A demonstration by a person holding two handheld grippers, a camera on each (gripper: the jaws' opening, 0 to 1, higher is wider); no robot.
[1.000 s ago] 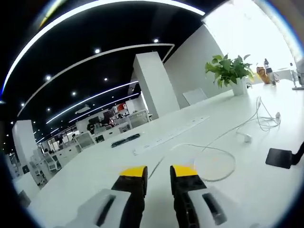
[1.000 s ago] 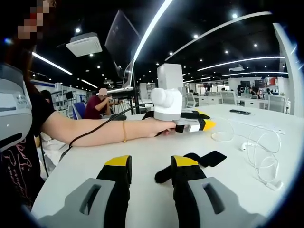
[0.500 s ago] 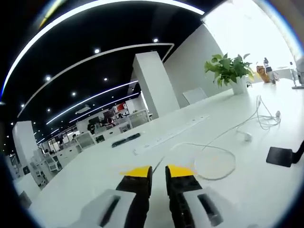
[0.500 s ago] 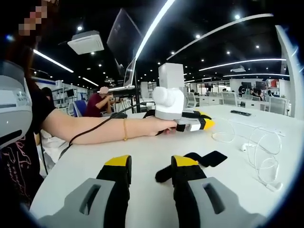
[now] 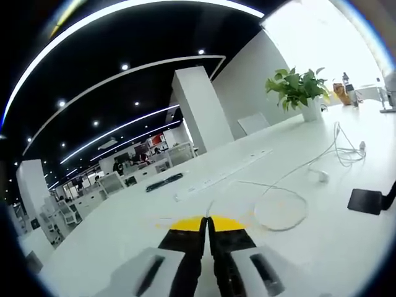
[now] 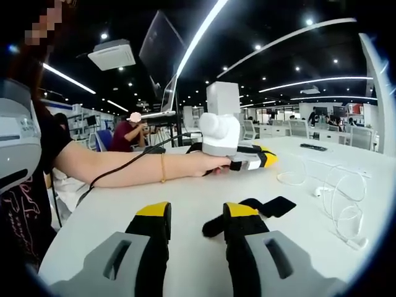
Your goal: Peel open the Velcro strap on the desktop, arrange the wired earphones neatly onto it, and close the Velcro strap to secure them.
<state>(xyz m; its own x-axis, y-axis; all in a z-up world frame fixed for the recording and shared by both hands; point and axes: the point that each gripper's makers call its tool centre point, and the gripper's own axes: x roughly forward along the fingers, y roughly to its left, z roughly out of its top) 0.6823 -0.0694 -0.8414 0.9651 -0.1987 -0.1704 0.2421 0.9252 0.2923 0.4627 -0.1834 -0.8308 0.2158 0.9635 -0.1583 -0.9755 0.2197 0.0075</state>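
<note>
Velcro strap (image 6: 250, 213) untouched on desk; left tool (image 5: 206, 224) now closed.

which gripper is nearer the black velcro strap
Right. The right gripper has its open jaws just short of the strap, whose near end lies beside one jaw tip. The left gripper, jaws shut, is held above the table beyond the strap.

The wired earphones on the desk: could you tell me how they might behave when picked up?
The wired earphones lie in loose thin loops on the white desk, so they are probably floppy and light, likely to dangle and tangle. The smooth cable may slip from a narrow grip.
</note>
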